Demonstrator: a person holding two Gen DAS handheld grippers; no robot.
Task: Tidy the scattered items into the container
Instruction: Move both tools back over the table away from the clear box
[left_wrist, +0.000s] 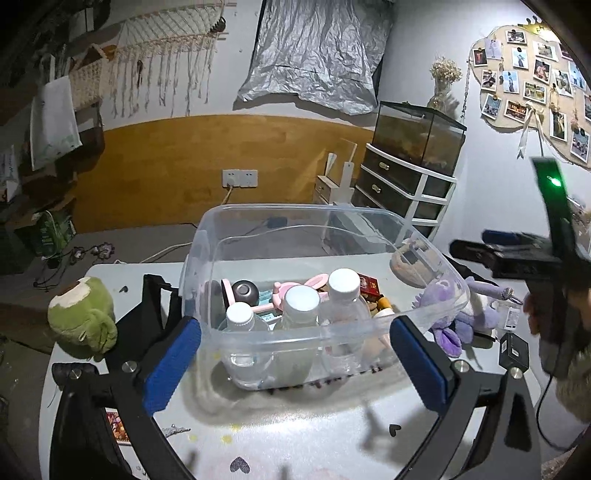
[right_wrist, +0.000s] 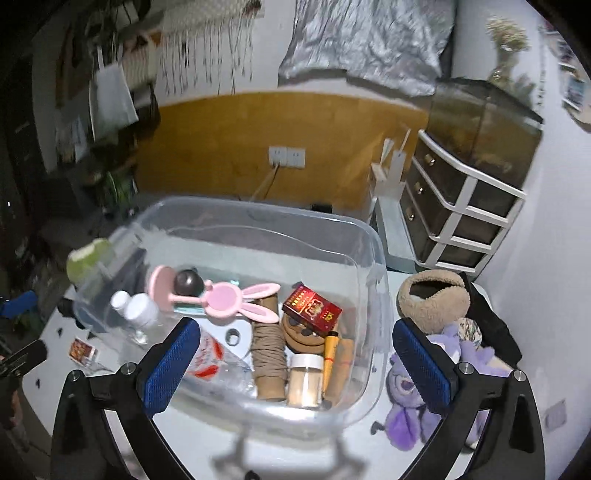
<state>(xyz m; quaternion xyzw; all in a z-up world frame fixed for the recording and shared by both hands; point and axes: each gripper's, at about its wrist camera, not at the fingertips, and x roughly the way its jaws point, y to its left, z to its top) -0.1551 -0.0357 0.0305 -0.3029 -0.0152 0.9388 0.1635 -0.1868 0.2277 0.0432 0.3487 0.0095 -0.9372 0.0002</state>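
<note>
A clear plastic bin (left_wrist: 325, 218) stands on the white table and also shows in the right wrist view (right_wrist: 373, 258). It holds three white-capped bottles (left_wrist: 299, 302), a pink bunny mirror (right_wrist: 236, 297), a red box (right_wrist: 312, 306), twine spools (right_wrist: 267, 347) and a small jar (right_wrist: 304, 380). A purple plush (right_wrist: 406, 391) lies right of the bin; it also shows in the left wrist view (left_wrist: 458, 321). A green plush (left_wrist: 83, 314) lies left of the bin. My left gripper (left_wrist: 295, 362) is open and empty before the bin's near wall. My right gripper (right_wrist: 295, 362) is open and empty above the bin's near edge.
A tan fuzzy earmuff (right_wrist: 432, 299) and a black bag (right_wrist: 495, 325) lie right of the bin. A small card pack (right_wrist: 83, 349) lies on the table at left. A black bag (left_wrist: 147, 314) sits left of the bin. A drawer unit (right_wrist: 461, 206) stands behind.
</note>
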